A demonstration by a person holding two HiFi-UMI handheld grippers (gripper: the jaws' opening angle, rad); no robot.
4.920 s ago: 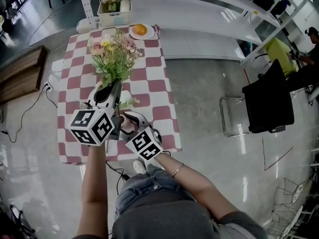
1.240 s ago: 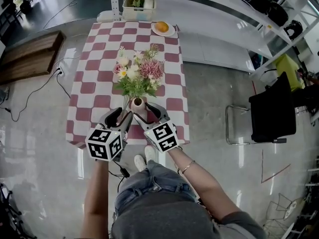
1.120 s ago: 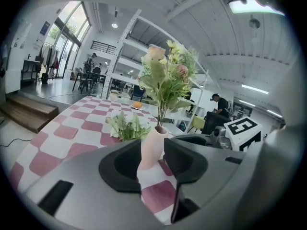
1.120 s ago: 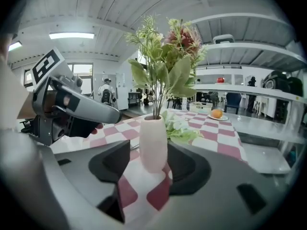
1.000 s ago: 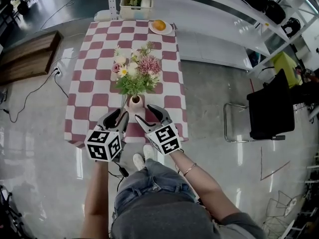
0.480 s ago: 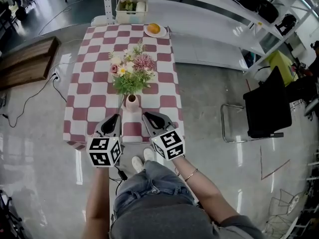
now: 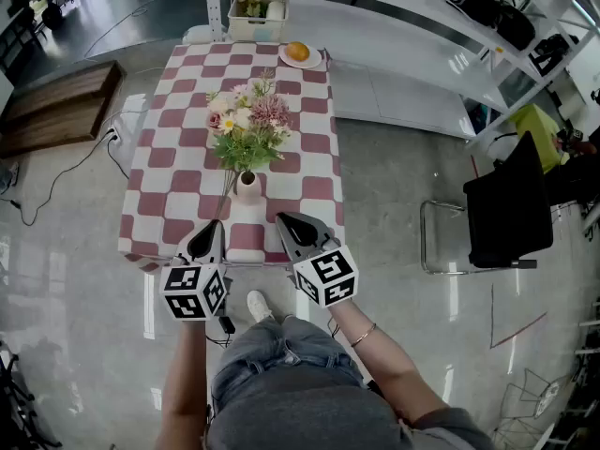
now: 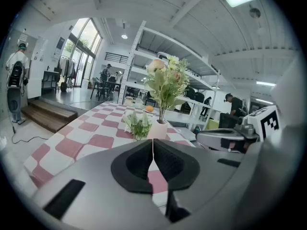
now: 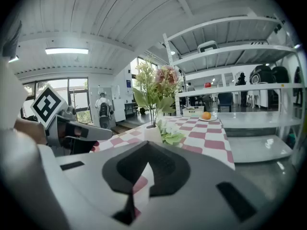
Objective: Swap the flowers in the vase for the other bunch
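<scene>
A pale pink vase (image 7: 247,186) stands near the front of the checkered table (image 7: 178,181). It holds a bunch of pink, white and yellow flowers (image 7: 246,125). A second, green-and-white bunch (image 8: 136,124) lies on the cloth beside the vase; its thin stem (image 7: 225,200) shows in the head view. My left gripper (image 7: 205,244) and right gripper (image 7: 289,225) hover at the table's near edge, short of the vase and apart from it. Both have just been closing with nothing between their jaws and are now shut and empty. The vase (image 9: 153,133) rises beyond the shut right jaws.
A white basket (image 7: 258,7) and a plate with an orange (image 7: 298,52) sit at the table's far end. White shelving (image 7: 422,12) runs behind and to the right. A black chair (image 7: 506,204) stands right, a wooden bench (image 7: 56,106) left.
Both grippers have drawn back from the vase to the table's near edge, and their jaws have closed. The vase and its flowers have stayed in place.
</scene>
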